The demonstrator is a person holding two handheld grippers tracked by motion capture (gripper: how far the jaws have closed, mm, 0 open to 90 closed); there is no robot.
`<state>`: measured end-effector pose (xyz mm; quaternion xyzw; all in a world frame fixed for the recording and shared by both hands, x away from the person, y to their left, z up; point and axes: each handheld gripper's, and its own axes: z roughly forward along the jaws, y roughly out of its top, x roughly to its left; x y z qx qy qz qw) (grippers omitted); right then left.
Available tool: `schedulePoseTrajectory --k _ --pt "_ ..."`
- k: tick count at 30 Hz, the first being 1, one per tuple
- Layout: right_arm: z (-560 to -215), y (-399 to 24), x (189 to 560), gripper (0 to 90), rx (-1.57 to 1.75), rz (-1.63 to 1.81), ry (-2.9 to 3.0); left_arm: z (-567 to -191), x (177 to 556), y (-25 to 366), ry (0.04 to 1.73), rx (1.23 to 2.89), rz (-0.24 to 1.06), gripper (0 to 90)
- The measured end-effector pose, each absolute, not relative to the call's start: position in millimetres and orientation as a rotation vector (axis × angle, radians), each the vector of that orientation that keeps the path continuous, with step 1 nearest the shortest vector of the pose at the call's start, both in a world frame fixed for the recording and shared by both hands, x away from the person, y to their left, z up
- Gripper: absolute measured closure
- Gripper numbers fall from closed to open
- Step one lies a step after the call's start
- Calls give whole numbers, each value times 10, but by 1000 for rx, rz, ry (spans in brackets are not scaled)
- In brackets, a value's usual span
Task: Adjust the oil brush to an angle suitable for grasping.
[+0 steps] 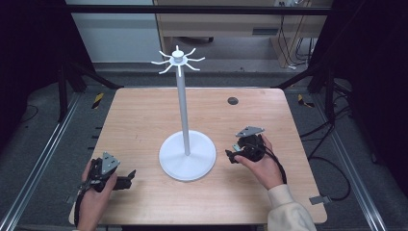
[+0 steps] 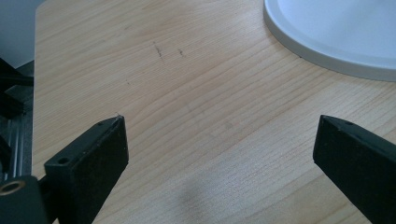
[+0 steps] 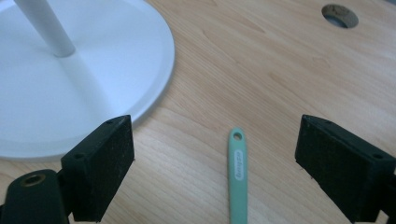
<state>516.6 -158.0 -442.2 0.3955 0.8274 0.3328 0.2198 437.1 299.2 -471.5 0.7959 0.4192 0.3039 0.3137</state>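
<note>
Between the right gripper's point(image 3: 215, 154) spread jaws, a green utensil handle point(image 3: 237, 172) lies flat on the wooden table point(image 1: 144, 120), untouched by either pad. Its long axis runs straight away from the gripper, the end with the hanging hole pointing forward toward the far side of the table; the working end is out of frame. The handle sits just beside the white base of the hook stand point(image 3: 70, 84), apart from its rim. The left gripper point(image 2: 219, 154) also stands wide open, over bare wood near the base on the opposite side. Judgement: work is at its start. The handle is not yet gripped, and every hook atop the stand hangs empty. Gripping, lifting and hanging remain.
</note>
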Motion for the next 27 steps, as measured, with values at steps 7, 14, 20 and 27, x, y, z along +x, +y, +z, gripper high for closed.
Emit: schedulePoseTrajectory --k 7,14,20,27 --pt "-4276 -1401 5259 168 1042 853 2372 -4729 4369 2981 1111 2105 803 29" --pt "-4315 -1407 5445 306 1084 842 2435 -4731 4364 2973 1109 2105 801 29" --pt "-4465 -1437 5425 395 1052 826 2462 -4733 4379 2967 1102 2107 797 29" --pt "-4494 -1389 5338 495 1026 862 2471 -4719 4373 2973 1098 2102 804 29"
